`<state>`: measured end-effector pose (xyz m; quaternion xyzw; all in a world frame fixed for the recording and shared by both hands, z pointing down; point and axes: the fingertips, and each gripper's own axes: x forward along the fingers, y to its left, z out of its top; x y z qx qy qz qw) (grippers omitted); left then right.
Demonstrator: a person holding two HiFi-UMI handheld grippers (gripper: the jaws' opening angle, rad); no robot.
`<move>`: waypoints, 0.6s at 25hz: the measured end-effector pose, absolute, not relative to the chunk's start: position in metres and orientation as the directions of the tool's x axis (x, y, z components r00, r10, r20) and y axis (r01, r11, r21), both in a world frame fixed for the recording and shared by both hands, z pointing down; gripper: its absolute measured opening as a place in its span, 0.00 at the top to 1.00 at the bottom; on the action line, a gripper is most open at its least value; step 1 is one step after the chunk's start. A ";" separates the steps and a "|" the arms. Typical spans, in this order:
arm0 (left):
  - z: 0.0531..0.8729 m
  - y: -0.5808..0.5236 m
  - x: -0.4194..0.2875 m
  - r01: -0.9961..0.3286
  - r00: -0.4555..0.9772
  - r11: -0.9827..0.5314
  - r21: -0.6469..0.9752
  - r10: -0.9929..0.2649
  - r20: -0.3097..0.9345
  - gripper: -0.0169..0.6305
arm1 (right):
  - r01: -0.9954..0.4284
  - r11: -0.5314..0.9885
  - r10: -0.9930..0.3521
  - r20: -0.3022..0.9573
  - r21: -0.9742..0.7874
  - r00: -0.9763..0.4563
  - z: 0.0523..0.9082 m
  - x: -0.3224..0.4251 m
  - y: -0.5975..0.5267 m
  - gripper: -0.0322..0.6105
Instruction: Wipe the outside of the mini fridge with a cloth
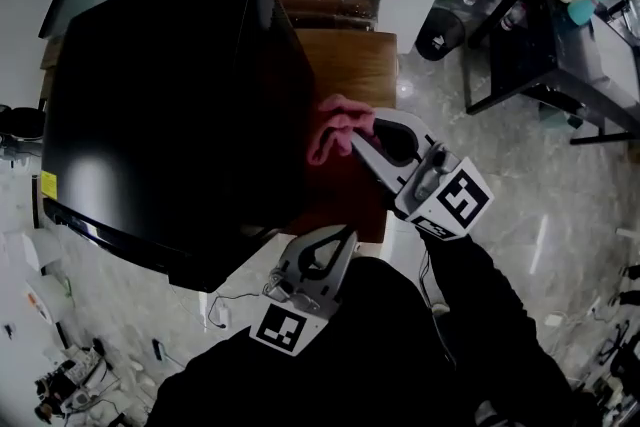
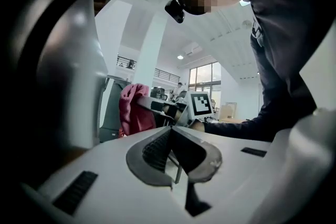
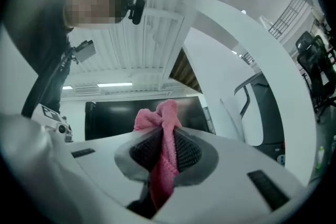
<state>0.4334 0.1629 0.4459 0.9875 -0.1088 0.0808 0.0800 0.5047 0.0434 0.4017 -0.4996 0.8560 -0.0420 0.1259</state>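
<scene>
Right gripper view shows the right gripper (image 3: 164,139) clamped on a pink cloth (image 3: 164,117), which bunches out past its tips. Seen from the head view, the cloth lies against the right side of the black mini fridge (image 1: 150,105), which stands on a wooden worktop (image 1: 350,60). The left gripper (image 2: 169,136) has its jaws together on nothing, by the worktop's near edge.

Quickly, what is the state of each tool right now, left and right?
Left tool: closed, holding nothing.
Right tool: closed on the pink cloth.
</scene>
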 end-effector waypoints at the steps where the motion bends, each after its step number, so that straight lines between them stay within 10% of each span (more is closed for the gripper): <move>1: 0.444 0.168 0.423 -0.218 0.965 -0.967 0.132 -0.193 0.180 0.96 | -0.827 0.524 -0.851 -0.172 -0.205 -0.497 0.396 0.490 0.055 0.87; 15: 0.433 0.201 0.297 -0.308 0.940 -0.947 0.094 -0.288 0.183 0.96 | -0.760 0.607 -0.794 -0.165 -0.232 -0.585 0.375 0.331 0.108 0.87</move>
